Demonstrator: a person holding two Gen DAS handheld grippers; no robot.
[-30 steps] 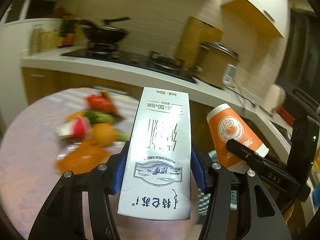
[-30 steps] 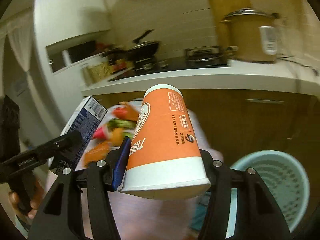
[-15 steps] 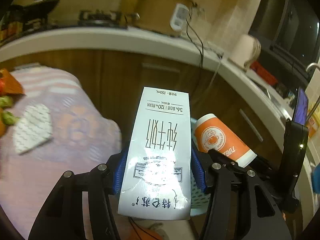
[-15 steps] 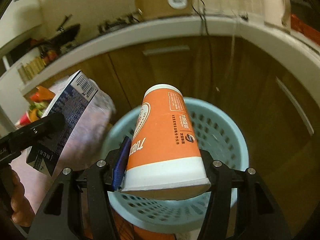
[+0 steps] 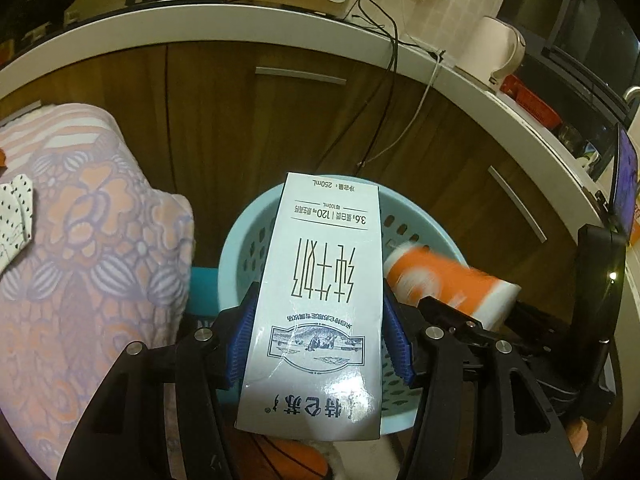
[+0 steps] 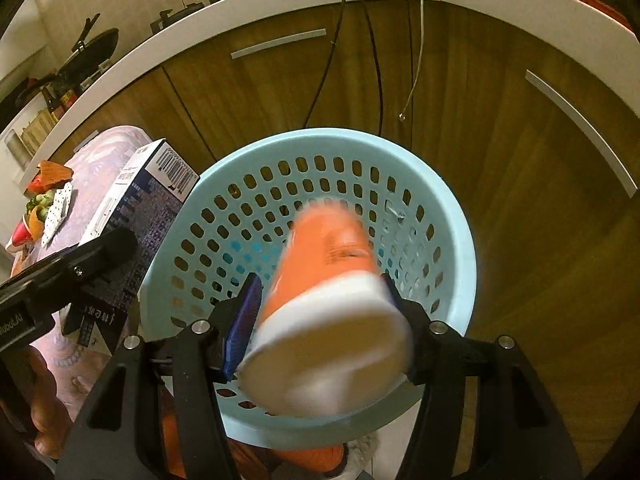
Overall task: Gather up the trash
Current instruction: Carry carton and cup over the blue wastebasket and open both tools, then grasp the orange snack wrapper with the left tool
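My left gripper (image 5: 318, 318) is shut on a white milk carton (image 5: 328, 248), held upside down over the near rim of a light blue perforated basket (image 5: 248, 220). In the right wrist view the carton (image 6: 136, 208) hangs at the basket's left edge (image 6: 320, 138). The jaws of my right gripper (image 6: 320, 320) are opening. An orange and white paper cup (image 6: 328, 256) is blurred between them and tips into the basket, bottom end nearest the camera. The left wrist view shows the cup (image 5: 440, 280) blurred above the basket's right side.
A table under a pink flowered cloth (image 5: 100, 240) stands left of the basket, with a white dotted item (image 5: 16, 208) and food scraps (image 6: 44, 188) on it. Brown cabinets and a white counter curve behind. A pale kettle (image 5: 500, 52) and hanging cables are there too.
Both grippers swung from the table down over the blue basket. The cup, earlier sharp and clamped, is now blurred and tilting loose between the right jaws. The carton stays clamped.
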